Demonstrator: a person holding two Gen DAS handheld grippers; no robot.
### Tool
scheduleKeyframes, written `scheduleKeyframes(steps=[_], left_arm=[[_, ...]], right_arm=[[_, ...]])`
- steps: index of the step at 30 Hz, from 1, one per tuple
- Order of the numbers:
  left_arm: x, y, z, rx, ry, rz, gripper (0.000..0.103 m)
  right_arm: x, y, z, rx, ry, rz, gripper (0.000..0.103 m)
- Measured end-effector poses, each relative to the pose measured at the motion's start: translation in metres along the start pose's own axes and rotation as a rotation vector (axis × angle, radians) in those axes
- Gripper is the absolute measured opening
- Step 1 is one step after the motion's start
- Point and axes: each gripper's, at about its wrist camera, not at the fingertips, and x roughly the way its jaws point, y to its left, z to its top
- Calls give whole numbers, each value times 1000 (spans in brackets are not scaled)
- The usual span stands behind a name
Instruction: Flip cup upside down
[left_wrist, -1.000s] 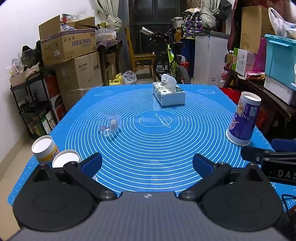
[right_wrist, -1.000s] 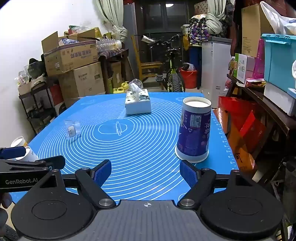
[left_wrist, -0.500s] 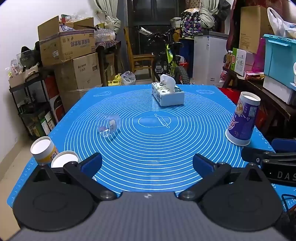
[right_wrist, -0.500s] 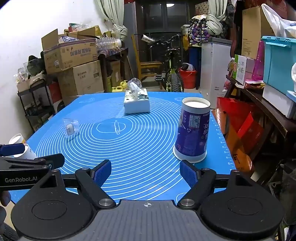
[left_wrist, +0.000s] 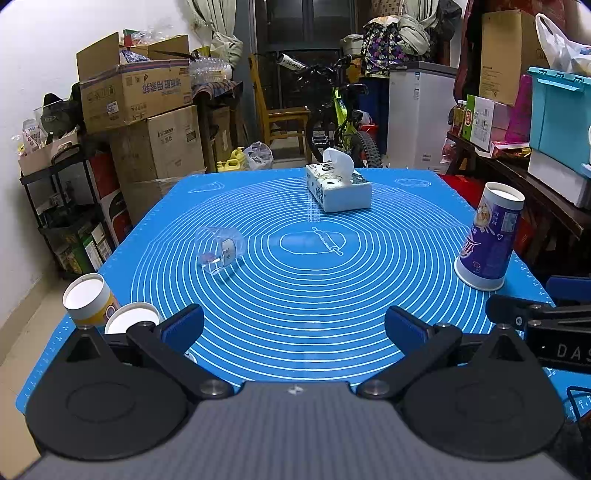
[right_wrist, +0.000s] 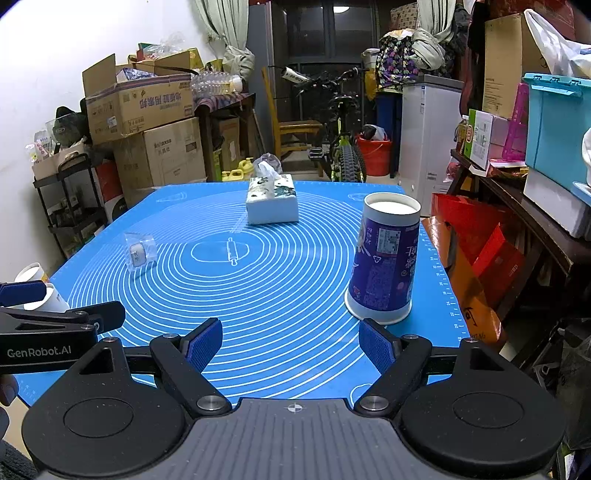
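Note:
A purple paper cup (right_wrist: 384, 258) stands bottom up on the blue mat (right_wrist: 280, 288), wide rim down, near the right edge; it also shows in the left wrist view (left_wrist: 487, 240). My right gripper (right_wrist: 291, 345) is open and empty, just short of the cup and slightly left of it. My left gripper (left_wrist: 293, 326) is open and empty over the mat's near edge. Two more paper cups, a yellow one (left_wrist: 88, 299) and a white-bottomed one (left_wrist: 131, 317), stand bottom up at the near left corner beside the left finger.
A clear plastic cup (left_wrist: 219, 251) lies on its side left of the mat's centre. A tissue box (left_wrist: 338, 192) stands at the far middle. Cardboard boxes, a bicycle and a shelf surround the table. The right gripper's finger (left_wrist: 535, 314) shows at right.
Both views have shifted slightly; the right gripper has edged a little nearer the purple cup. Both grippers stay open and nothing on the mat has moved.

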Motion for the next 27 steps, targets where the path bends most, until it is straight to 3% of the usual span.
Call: scheduleKeyframes(steps=[27], left_arm=[[8, 15, -3, -3, 5, 2, 103]], right_arm=[[2, 1, -1, -5, 8, -2, 84]])
